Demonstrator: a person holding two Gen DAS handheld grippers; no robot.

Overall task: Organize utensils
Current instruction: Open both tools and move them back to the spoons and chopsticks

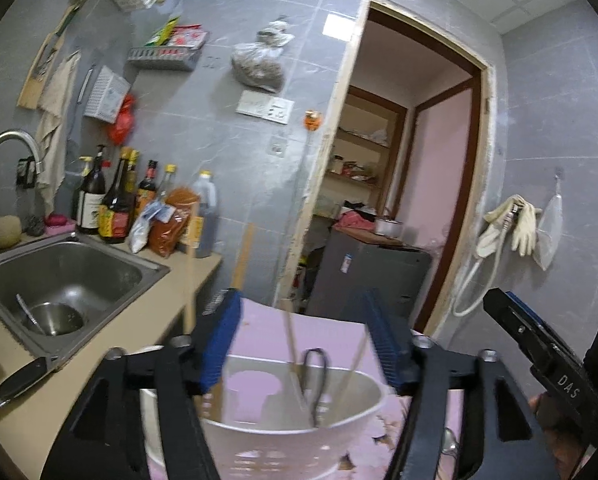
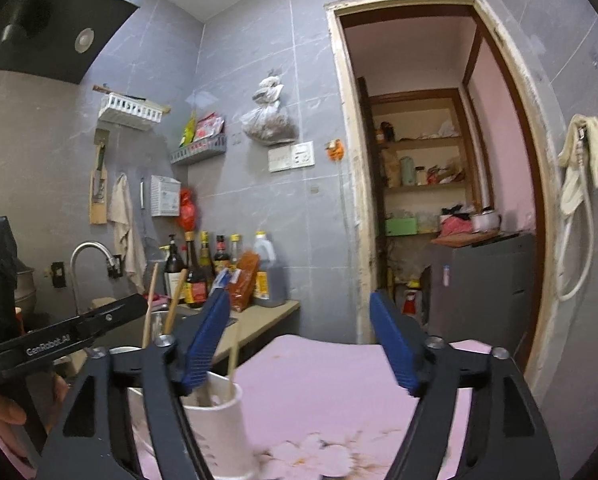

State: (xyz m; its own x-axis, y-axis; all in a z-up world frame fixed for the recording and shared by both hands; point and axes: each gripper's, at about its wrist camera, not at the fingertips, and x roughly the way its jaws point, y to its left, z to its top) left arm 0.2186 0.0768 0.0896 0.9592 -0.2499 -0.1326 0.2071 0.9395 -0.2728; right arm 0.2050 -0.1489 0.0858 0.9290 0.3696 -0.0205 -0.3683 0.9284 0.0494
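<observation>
Standing already in the white plastic utensil cup (image 1: 275,432) near on the pink counter (image 1: 331,332): wooden chopsticks (image 1: 289,340), black-handled scissors (image 1: 314,384). Left tool (image 1: 303,340) and right tool (image 2: 299,344) spread, holding nothing. Probably left: black-handled knife (image 1: 17,384) beside steel sink (image 1: 71,276).

Both wrist cameras sit low and close over the white utensil holder (image 1: 267,420), facing roughly level toward the doorway (image 2: 439,160); the 2 views share the counter's (image 1: 203,268) far edge.
</observation>
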